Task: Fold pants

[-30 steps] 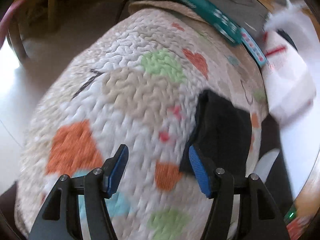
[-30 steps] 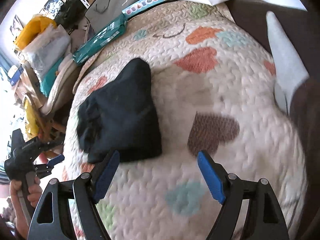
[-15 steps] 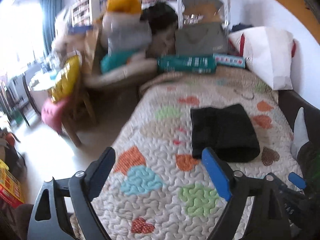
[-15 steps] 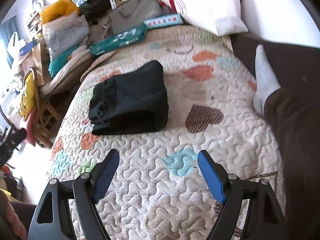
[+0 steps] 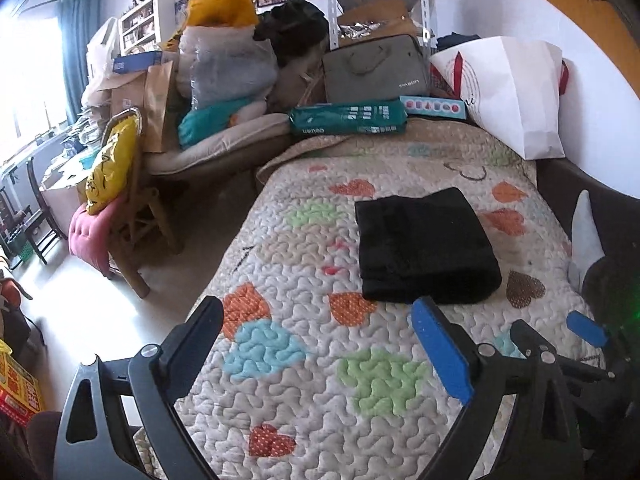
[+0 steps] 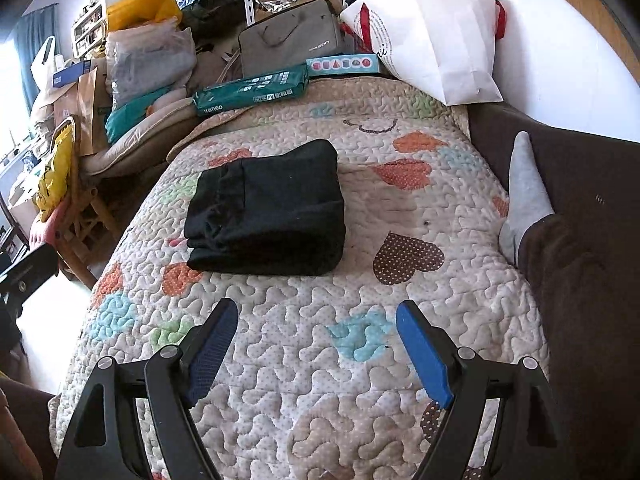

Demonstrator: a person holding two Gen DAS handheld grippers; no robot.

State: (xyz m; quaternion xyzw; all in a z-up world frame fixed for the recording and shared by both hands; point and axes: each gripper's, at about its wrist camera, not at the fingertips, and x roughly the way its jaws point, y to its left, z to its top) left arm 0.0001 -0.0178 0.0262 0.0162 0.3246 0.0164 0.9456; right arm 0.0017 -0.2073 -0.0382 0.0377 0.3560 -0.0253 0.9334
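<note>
Quilted heart-patterned bedspread [image 6: 304, 360] | black pants folded into a thick rectangle [image 6: 272, 212] are seen lying ahead, well apart from both grippers | left gripper [image 5: 320, 344] opening, nothing between | right gripper [image 6: 316, 344] wide, empty, nearer.

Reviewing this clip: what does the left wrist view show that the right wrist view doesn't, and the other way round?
Only the left wrist view shows the right gripper from outside, low at the right edge, and a red box on the floor. The left gripper is opening, with nothing between its jaws.

Only the right wrist view shows the stacked layers on the left edge of the folded black pants, plus the whole brown heart.

Both share the pants lying free on the quilt, the white bag and a grey sock.
</note>
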